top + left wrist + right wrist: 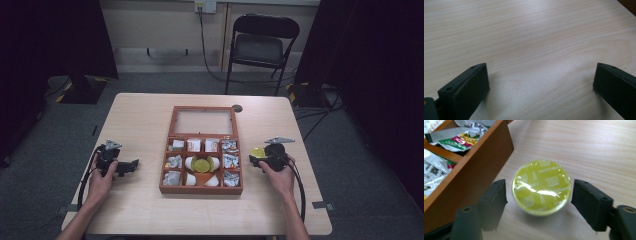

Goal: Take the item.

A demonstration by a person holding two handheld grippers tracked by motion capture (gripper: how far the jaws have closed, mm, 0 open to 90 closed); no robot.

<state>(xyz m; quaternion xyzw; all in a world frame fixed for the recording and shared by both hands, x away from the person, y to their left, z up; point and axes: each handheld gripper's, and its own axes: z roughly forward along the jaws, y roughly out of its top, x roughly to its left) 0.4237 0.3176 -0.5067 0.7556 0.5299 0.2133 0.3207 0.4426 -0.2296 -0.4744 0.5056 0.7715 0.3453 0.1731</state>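
A yellow-green foil-topped capsule point(541, 186) sits on the table just right of the wooden box point(474, 175). My right gripper point(539, 192) is open, one jaw on each side of the capsule with a thin gap to each. From above, this capsule point(258, 152) lies at the tip of the right gripper point(253, 160), beside the box point(201, 190). A similar yellow capsule point(201, 164) rests in the box's middle compartment. My left gripper point(132, 165) lies left of the box. Its jaws point(540, 80) stand wide open over bare wood with nothing between them.
The box's lid point(204, 121) is folded back flat on the table. Its compartments hold foil sachets point(230, 161), small packets point(194, 145) and white capsules point(190, 179). A folding chair point(260, 47) stands beyond the table's far edge.
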